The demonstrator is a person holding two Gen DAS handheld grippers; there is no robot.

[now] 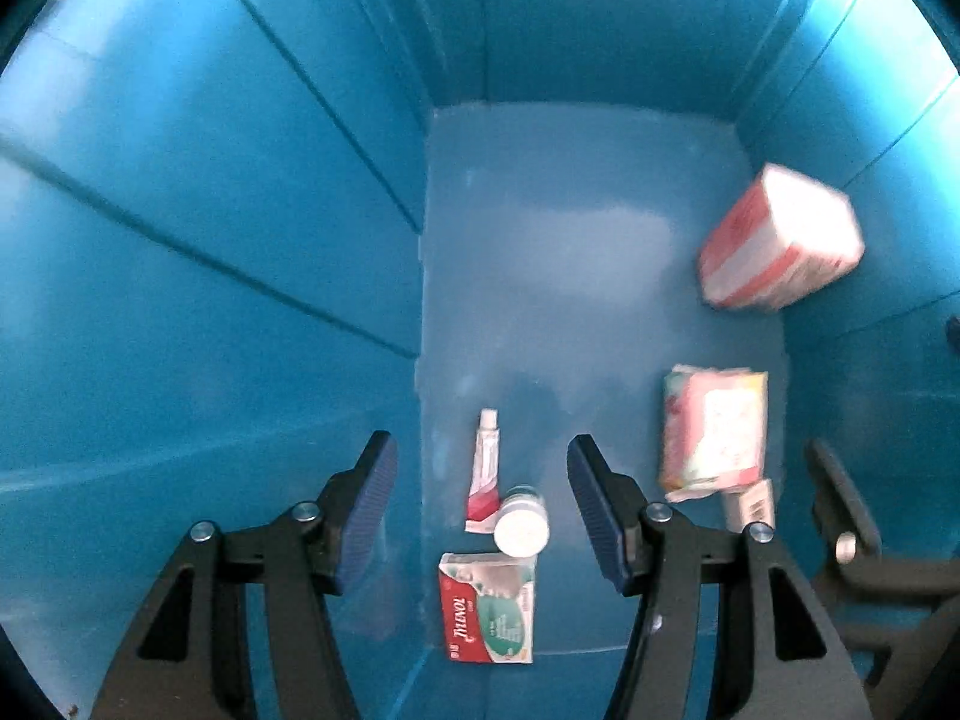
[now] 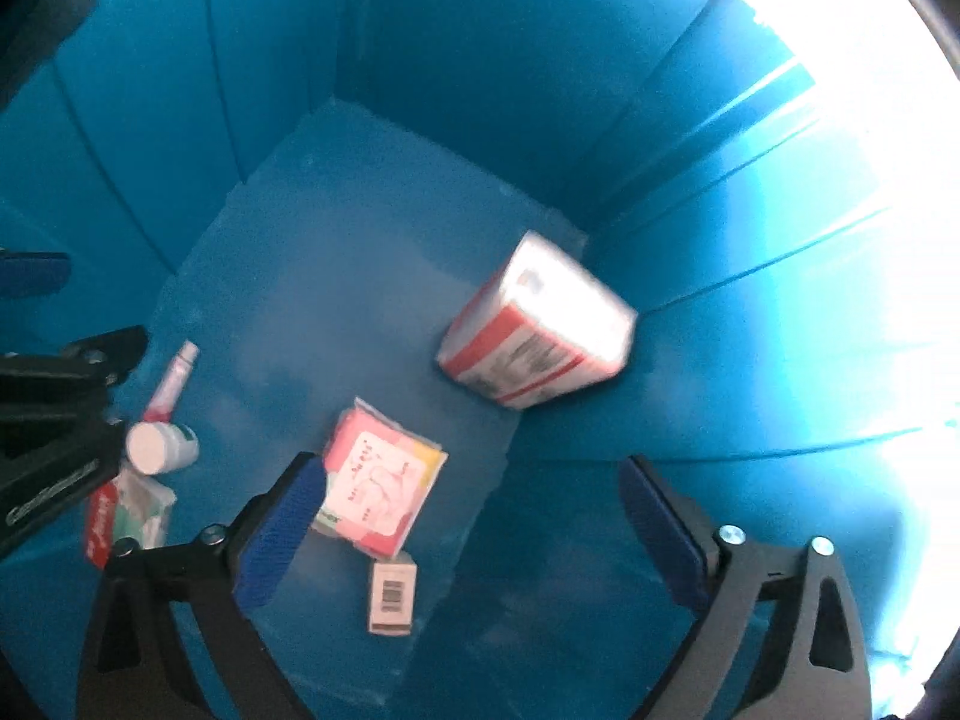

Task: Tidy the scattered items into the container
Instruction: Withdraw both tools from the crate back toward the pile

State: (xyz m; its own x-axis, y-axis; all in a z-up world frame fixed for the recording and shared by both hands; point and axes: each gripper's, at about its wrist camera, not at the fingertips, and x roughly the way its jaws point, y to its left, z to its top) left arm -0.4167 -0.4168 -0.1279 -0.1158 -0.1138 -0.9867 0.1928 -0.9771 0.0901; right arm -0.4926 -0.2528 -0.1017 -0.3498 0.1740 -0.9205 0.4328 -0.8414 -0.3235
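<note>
A: Bin [image 1: 210, 210] first, from the left; what lies where?

B: Left gripper [image 1: 480, 504] hangs inside it, jaws released and holding nothing; between them, on the floor, a tube [image 1: 485, 468] with its long axis toward twelve o'clock, a white-capped bottle [image 1: 521, 525] touching it, and a red box [image 1: 487, 615] reading "TYLENOL" at six o'clock.

A: And rightward?

B: Pink packet [image 2: 381, 489] and a small barcoded carton [image 2: 393, 597] just beside it; right gripper [image 2: 474, 534] also spread wide and empty; the blurred red-and-white pack [image 2: 537, 324] lies at one o'clock from it, tilted, seemingly mid-fall; its print is unreadable.

A: Next?

B: Probably withdrawing both; every visible item is already in the bin.
</note>
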